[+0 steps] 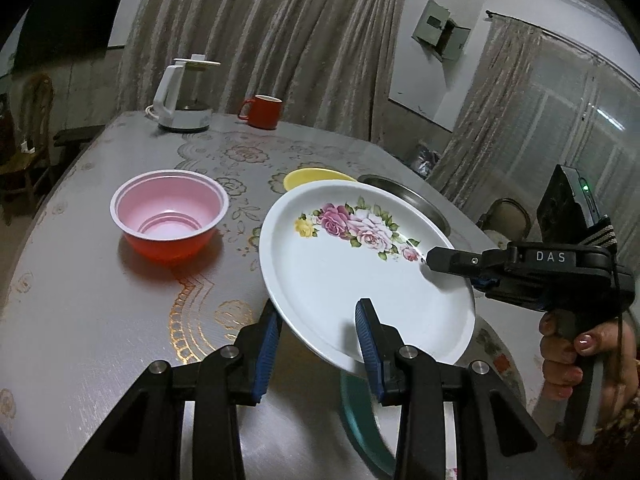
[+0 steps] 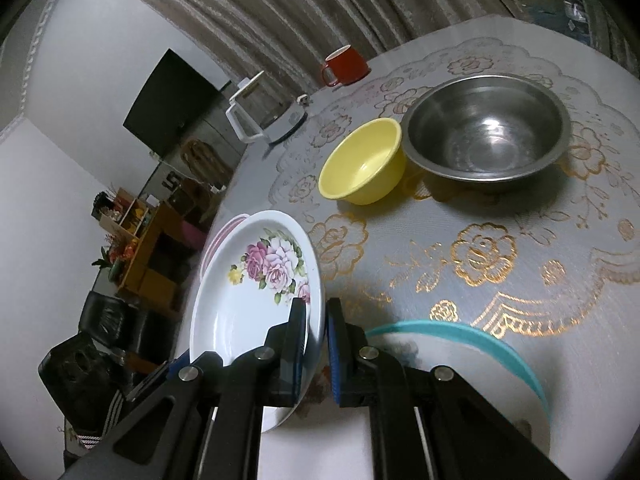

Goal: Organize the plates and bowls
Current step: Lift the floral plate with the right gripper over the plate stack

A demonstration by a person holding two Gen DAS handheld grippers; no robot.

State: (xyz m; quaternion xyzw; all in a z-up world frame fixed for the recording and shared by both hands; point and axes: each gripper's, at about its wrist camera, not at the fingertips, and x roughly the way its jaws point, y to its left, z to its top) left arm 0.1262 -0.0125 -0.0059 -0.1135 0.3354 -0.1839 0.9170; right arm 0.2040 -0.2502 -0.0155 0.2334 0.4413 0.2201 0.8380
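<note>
Both grippers are carrying the floral plate (image 1: 360,276) tilted above the table (image 1: 100,320).

To do this well, they should be moving together and keeping the plate level, since a teal-rimmed plate (image 2: 472,334) is lying just beneath. The right gripper (image 2: 318,344) is clamping narrowly on one rim; the left gripper (image 1: 316,344), set wider, is straddling the near rim, one pad above, one below. The pink bowl (image 1: 170,216), yellow bowl (image 2: 364,160) and steel bowl (image 2: 486,128) are waiting on the cloth.

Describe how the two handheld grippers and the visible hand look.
Both grippers are black, with silver pivot bolts and blue pads on their fingers. The right gripper has "DAS" in white letters, a grey-and-black pistol handle, a thin black cable and a green light. The hand has pink-painted nails and a patterned sleeve.
</note>
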